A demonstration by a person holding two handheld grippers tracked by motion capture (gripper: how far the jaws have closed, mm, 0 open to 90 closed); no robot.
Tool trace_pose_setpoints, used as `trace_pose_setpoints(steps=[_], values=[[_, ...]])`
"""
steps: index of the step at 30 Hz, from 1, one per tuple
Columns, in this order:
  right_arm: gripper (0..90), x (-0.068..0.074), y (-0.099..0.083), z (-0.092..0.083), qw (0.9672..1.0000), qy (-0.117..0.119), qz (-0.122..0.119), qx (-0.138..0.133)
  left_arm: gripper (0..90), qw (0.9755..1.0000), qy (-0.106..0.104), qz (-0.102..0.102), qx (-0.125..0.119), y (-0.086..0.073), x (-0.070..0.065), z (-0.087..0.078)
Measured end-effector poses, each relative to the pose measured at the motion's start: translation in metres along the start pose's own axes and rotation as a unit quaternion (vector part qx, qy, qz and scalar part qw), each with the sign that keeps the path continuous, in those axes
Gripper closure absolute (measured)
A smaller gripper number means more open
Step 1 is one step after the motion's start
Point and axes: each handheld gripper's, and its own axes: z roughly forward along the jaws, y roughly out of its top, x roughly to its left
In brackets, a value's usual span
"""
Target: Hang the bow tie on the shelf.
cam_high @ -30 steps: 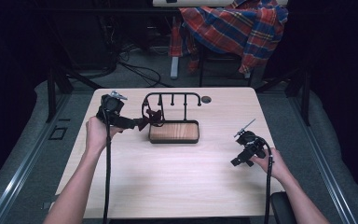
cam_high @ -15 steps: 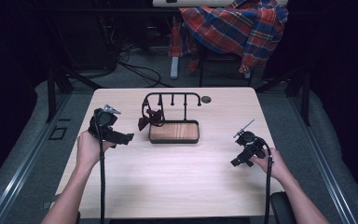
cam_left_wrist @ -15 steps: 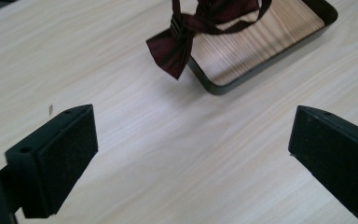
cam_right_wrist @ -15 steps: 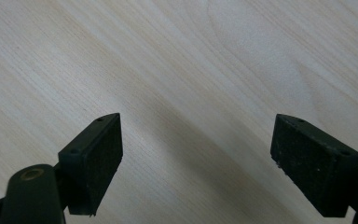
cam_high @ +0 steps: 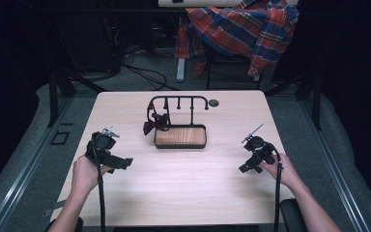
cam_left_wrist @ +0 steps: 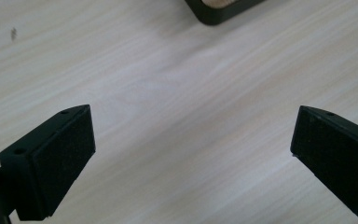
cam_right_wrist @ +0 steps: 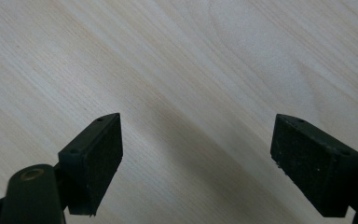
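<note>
A black wire stand (cam_high: 179, 102) with several hooks rises from a wooden tray base (cam_high: 180, 137) at the table's middle. A dark bow tie (cam_high: 155, 123) hangs at the stand's left end. My left gripper (cam_high: 120, 162) is at the table's front left, well apart from the bow tie. Its jaws have just been opening and now stand wide, with nothing between them, over bare wood (cam_left_wrist: 191, 158). A corner of the tray base (cam_left_wrist: 223, 10) shows at the top of the left gripper view. My right gripper (cam_high: 247, 167) rests open at the front right, empty above the tabletop (cam_right_wrist: 196, 163).
A plaid shirt (cam_high: 244, 29) hangs over a chair behind the table. A round cable hole (cam_high: 214, 103) lies right of the stand. Cables run over the floor at the back left. Bare tabletop (cam_high: 183, 183) stretches between my two hands.
My left gripper drew back from the bow tie at the stand toward the front left and came lower. The bow tie stays hanging on the stand. The right hand kept still.
</note>
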Motion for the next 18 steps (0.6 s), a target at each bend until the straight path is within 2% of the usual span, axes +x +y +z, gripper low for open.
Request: trace_pose_setpoints(steps=[6, 10, 11, 12, 13, 15, 16, 17, 18], values=[[16.6, 0.0, 0.0, 0.0, 1.0, 0.0, -0.002, 0.003, 0.0, 1.0, 0.0, -0.003, 0.009, -0.013, 0.0, 0.003], [16.6, 0.001, 0.0, 0.001, 0.9999, 0.0, -0.008, 0.007, 0.0, 0.9998, 0.0, -0.013, 0.015, -0.022, 0.002, 0.011], [16.6, 0.003, 0.0, 0.002, 1.0, 0.0, -0.001, 0.0, 0.0, 0.9997, -0.002, -0.012, 0.021, -0.024, 0.003, 0.014], [16.6, 0.003, -0.001, 0.002, 1.0, -0.001, -0.002, -0.003, 0.0, 0.9996, 0.0, -0.009, 0.028, -0.026, 0.003, 0.017], [16.6, 0.002, 0.0, 0.001, 0.9999, -0.001, -0.011, 0.006, 0.0, 0.9995, 0.004, -0.005, 0.031, -0.028, 0.003, 0.019], [16.7, 0.001, 0.002, 0.0, 0.9997, -0.001, -0.019, 0.016, 0.0, 0.9987, 0.026, 0.007, 0.044, -0.031, 0.006, 0.022], [16.7, 0.002, 0.002, -0.001, 0.9997, -0.004, -0.021, 0.013, 0.0, 0.9984, 0.03, 0.008, 0.047, -0.032, 0.008, 0.023], [16.6, 0.003, 0.001, -0.001, 0.9999, -0.006, -0.012, -0.004, 0.0, 0.9983, 0.032, 0.005, 0.049, -0.033, 0.011, 0.024], [16.5, 0.003, 0.001, -0.003, 0.9998, -0.011, -0.014, -0.006, 0.0, 0.9983, 0.031, -0.001, 0.048, -0.035, 0.015, 0.025]])
